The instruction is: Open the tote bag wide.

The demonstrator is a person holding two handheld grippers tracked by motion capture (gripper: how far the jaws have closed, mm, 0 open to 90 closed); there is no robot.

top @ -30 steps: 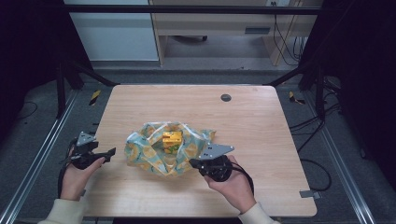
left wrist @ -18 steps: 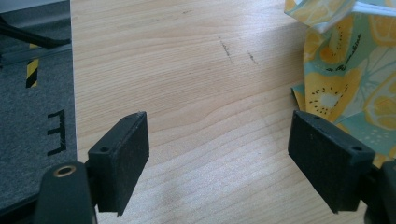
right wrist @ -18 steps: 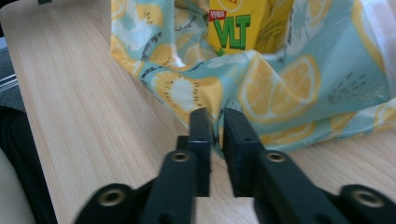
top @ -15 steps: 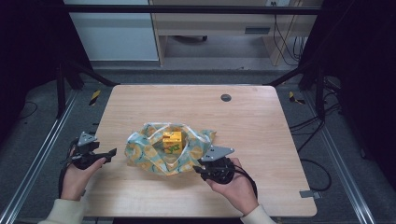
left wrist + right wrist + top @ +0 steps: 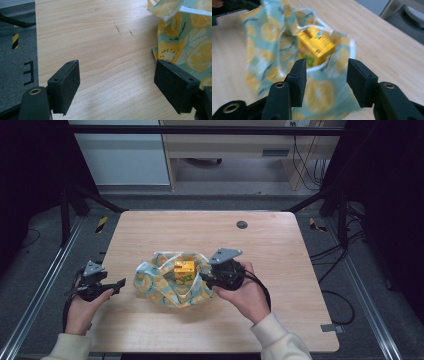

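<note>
A cloth [image 5: 159, 286] printed with lemons on pale blue lies bunched on the wooden table [image 5: 280, 250], its edges raised around a yellow carton [image 5: 184, 271]. My left gripper [image 5: 119, 285] stands open just left of the cloth, low over bare wood, with nothing between its jaws. In the left gripper view [image 5: 117, 82] the cloth [image 5: 185, 37] lies beside the right-hand jaw. My right gripper [image 5: 204, 279] is open at the cloth's right edge. In the right gripper view [image 5: 327, 75] its jaws straddle the cloth's [image 5: 269, 32] near rim, and the carton [image 5: 315, 47] lies just beyond them.
A small black round grommet [image 5: 242, 225] sits in the table's far middle. Dark frame posts flank the table, and cables run over the floor at the right. Yellow-black tape [image 5: 101, 224] marks the floor at the far left.
My right gripper has moved forward and left, onto the cloth's right edge. The left gripper has hardly moved. The cloth's right side looks slightly shifted.
</note>
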